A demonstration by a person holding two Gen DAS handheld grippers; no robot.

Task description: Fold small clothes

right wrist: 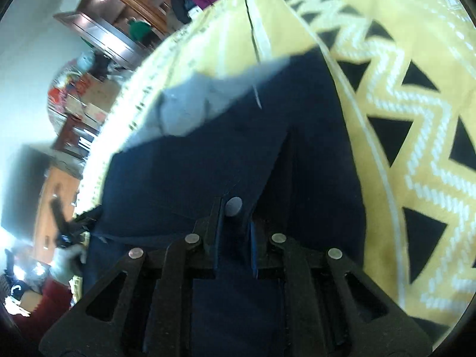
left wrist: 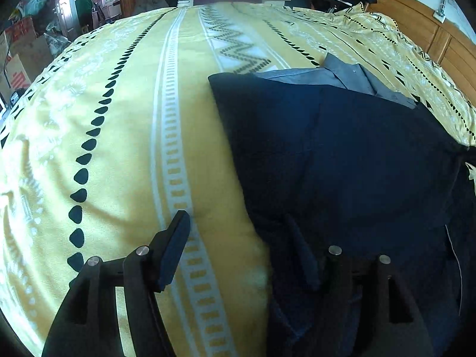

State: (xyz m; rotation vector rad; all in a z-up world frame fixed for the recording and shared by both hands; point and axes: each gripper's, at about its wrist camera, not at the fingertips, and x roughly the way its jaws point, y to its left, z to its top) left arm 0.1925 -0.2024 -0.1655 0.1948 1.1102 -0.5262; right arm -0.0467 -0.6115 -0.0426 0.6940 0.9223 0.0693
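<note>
mid-fold: navy garment on bed, right claw pinching, left claw free

- navy garment point(left wrist: 342, 154) lying on the yellow patterned bedspread point(left wrist: 125, 136), toward the right side of the left wrist view. partly folded by the look of it: straight left edge, squared far corner, dark layer doubled over itself.
- grey collared piece point(left wrist: 351, 77) showing at the far edge, tucked under the navy layer; same item or a second one, cannot tell.
- left claw point(left wrist: 238, 238): spread wide, nothing between the fingers. left finger point(left wrist: 174, 250) over bare bedspread, the other over the near navy edge. probably straddling that edge on purpose, ready to take it or pin it.
- right claw point(right wrist: 233, 232): closed on a ridge of navy cloth point(right wrist: 208, 154), blue pads pressed against the fabric from both sides. cloth rising tent-like from the pinch, so likely lifted a little off the bed to carry a flap over.
- small round grey item point(right wrist: 233, 206) just ahead of the right fingertips; a button or claw hardware, cannot tell.
- judgement: fold under way, not finished. pinch near the edge keeps the layer taut; risk of lower layers dragging along and spoiling the squared corner.
- background: headboard point(left wrist: 422, 26), cluttered room, a person in green far off.
</note>
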